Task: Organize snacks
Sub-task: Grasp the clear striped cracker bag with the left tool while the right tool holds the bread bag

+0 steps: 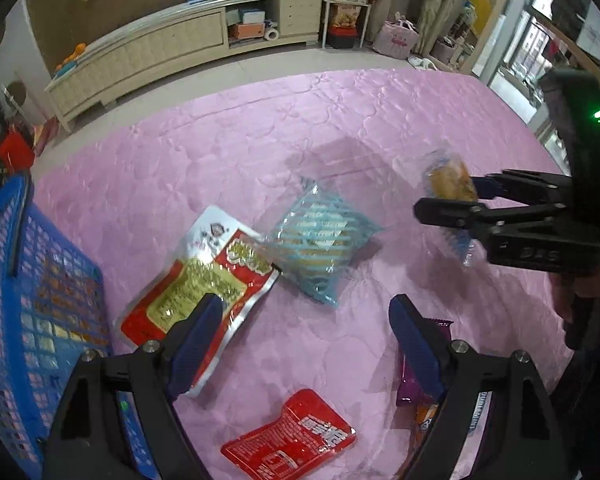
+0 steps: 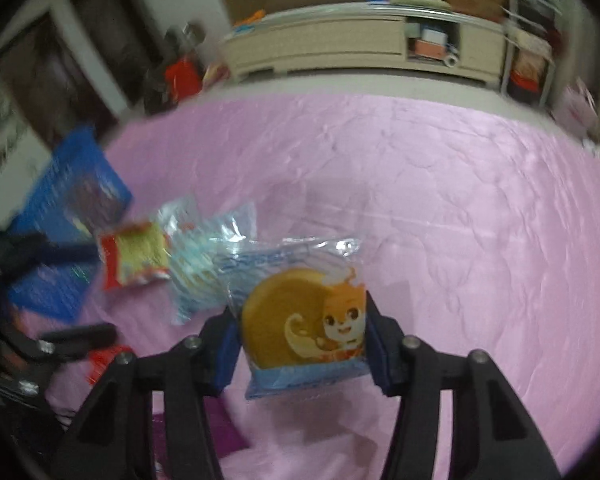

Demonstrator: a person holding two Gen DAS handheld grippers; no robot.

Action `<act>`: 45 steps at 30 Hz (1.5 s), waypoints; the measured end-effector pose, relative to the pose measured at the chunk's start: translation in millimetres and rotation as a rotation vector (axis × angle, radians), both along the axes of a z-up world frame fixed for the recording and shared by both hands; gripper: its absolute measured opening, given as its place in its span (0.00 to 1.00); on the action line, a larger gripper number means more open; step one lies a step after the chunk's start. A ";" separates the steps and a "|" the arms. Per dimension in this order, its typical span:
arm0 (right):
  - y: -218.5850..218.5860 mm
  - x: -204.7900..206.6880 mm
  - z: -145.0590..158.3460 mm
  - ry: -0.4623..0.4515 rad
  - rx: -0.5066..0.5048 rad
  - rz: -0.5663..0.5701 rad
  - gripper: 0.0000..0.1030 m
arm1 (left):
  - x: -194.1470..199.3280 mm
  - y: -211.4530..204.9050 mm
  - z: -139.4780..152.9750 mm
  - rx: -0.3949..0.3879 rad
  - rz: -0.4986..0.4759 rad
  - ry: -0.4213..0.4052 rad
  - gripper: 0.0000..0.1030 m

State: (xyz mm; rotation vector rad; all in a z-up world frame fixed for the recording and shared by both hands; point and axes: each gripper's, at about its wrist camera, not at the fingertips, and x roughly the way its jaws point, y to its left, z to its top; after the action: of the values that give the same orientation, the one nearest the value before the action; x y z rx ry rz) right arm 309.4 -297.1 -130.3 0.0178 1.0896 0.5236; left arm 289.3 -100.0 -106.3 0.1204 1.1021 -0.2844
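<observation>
Cake packet [image 2: 304, 320]: clamped between right gripper [image 2: 302, 344] pads, lifted clear of the pink quilt [image 2: 440, 200].
Packet facing: printed front toward the wrist camera, roughly upright; nearly square, no clear long axis.
Right gripper: angled downward, jaws pressing the packet's side edges.
Left gripper [image 1: 304, 344]: tilted down, jaws wide, nothing between them, above the red sachet [image 1: 290, 436].
Basket [image 1: 32, 300]: blue, at the quilt's left.

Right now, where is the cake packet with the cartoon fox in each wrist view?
Left wrist: cake packet at right, held above the pink cover by the right gripper.
Right wrist: cake packet lower centre, between the jaws.
Shared landmark: blue basket at left.
</observation>
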 end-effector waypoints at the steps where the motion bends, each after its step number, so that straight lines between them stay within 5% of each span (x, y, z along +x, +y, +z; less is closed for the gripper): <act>1: -4.6 -1.3 3.3 0.000 0.001 -0.032 0.56 | 2.2 -1.9 0.8 0.014 -0.014 0.000 0.81; 9: -21.0 -8.2 -3.5 0.056 -0.002 -0.160 0.56 | 23.7 -15.8 1.6 0.117 -0.134 -0.008 0.81; 19: -6.6 -5.9 -13.2 0.092 -0.043 -0.129 0.56 | 63.3 -40.3 -23.1 0.220 -0.233 0.060 0.81; 30: -12.2 2.2 -25.0 0.124 -0.067 -0.140 0.57 | 82.7 -59.7 -57.6 0.233 -0.281 0.124 0.81; 37: -16.4 4.4 -27.4 0.135 -0.055 -0.148 0.57 | 79.0 -69.2 -67.4 0.263 -0.308 0.123 0.59; 45: -16.4 4.9 -31.4 0.144 -0.062 -0.144 0.57 | 70.3 -52.9 -48.5 0.219 -0.178 0.058 0.52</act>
State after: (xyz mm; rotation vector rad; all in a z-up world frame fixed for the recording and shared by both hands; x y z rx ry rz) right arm 314.3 -313.5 -161.7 0.0800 1.2344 0.3632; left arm 359.6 -153.0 -154.8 0.4090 1.1805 -0.3269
